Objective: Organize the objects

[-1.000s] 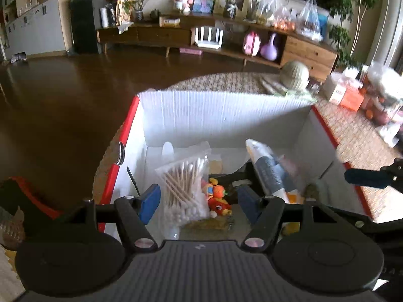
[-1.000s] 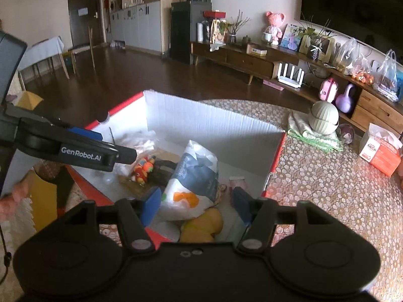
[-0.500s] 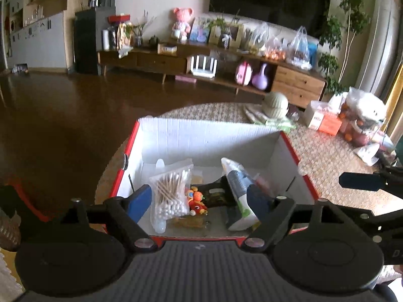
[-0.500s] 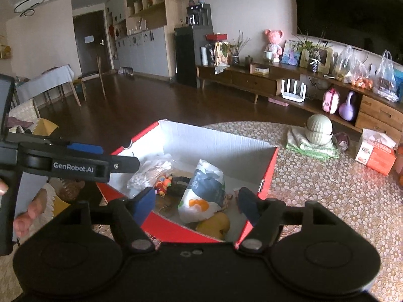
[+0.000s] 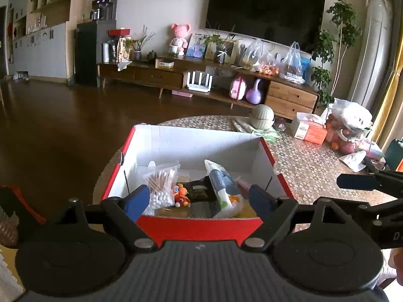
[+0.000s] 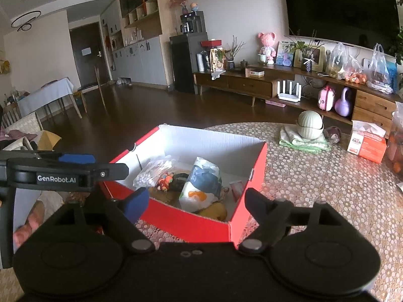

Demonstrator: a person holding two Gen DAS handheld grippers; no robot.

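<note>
A red box with a white inside (image 5: 201, 226) (image 6: 191, 224) stands on the round table. In it lie a bag of cotton swabs (image 5: 161, 183) (image 6: 153, 171), a small orange toy (image 5: 181, 193) (image 6: 165, 178), a dark packet (image 5: 199, 191), a white and blue pouch (image 5: 221, 186) (image 6: 204, 183) and a yellow thing (image 6: 214, 211). My left gripper (image 5: 197, 200) hangs in front of the box's near wall, its jaws opening with nothing between them. My right gripper (image 6: 196, 202) is at the near right corner, its jaws also opening and empty.
On the patterned table (image 6: 314, 188) behind the box are a green bowl on folded cloth (image 5: 262, 117), an orange tissue box (image 5: 309, 129) and bags of fruit (image 5: 347, 125). A hand (image 6: 27, 226) holds the left gripper. Dark wooden floor lies left of the table.
Both grippers have drawn back and up out of the box, and their jaws have spread wider. The whole box now shows in each view.
</note>
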